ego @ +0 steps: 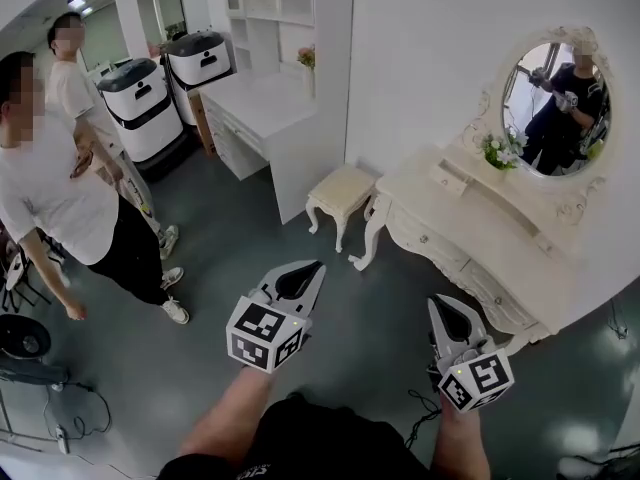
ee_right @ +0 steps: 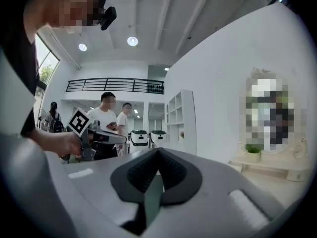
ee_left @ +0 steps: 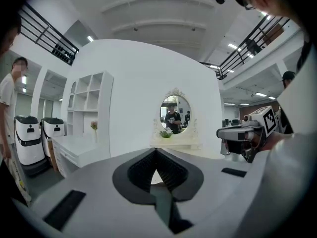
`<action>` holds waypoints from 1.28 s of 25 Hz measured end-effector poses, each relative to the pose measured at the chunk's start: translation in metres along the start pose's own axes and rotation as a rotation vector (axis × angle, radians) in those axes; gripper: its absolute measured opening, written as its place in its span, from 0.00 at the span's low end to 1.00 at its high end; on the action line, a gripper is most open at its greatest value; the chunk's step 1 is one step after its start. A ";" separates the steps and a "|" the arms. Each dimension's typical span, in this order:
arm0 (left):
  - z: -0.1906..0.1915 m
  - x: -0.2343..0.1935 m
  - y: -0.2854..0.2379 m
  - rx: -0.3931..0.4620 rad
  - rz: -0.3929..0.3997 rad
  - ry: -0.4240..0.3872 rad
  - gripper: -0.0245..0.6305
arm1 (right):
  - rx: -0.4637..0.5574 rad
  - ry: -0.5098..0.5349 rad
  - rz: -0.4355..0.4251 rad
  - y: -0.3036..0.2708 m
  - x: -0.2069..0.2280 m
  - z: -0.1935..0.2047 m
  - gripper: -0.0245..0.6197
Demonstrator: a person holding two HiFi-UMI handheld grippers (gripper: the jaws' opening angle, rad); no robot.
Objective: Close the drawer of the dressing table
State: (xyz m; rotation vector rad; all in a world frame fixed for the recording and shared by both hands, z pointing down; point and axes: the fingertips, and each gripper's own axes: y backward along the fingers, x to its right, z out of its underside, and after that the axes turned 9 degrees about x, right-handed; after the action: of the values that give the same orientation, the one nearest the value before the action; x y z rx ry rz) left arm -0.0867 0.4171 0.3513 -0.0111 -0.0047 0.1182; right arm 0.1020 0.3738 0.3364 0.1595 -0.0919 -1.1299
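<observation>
I hold both tools in the air, short of the dressing table and touching nothing. My left gripper is clenched, its dark ribbed pads meeting at the tip with nothing between them; its own view looks level at the dressing table across the open floor. My right gripper is clenched and empty too, nearer the dressing table's front than the left one but still apart from it. The dressing table stands against the white wall, ahead and to the right of me, with its oval mirror above the top and a small potted plant at the mirror's foot. The drawer fronts run along the dressing table's near face; from here I cannot tell which one stands out. A padded stool sits just beside the dressing table's left leg. Well away from the dressing table, on the far side of the floor, two people stand near a pair of white machines.
</observation>
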 end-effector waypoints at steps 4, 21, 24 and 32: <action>0.017 0.016 0.006 -0.035 -0.003 -0.040 0.05 | -0.048 -0.074 0.010 0.020 0.005 0.024 0.05; 0.017 -0.016 -0.093 -0.015 0.067 0.008 0.05 | -0.033 -0.130 0.107 -0.017 0.091 0.022 0.05; 0.016 -0.032 -0.121 -0.021 0.089 0.014 0.05 | -0.045 -0.137 0.126 -0.043 0.110 0.026 0.05; 0.016 -0.082 -0.199 -0.026 0.134 0.041 0.05 | -0.079 -0.157 0.151 -0.116 0.152 0.043 0.05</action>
State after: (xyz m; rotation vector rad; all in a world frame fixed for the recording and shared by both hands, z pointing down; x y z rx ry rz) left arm -0.1451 0.2098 0.3691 -0.0395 0.0354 0.2521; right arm 0.0568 0.1842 0.3578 -0.0076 -0.1956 -0.9921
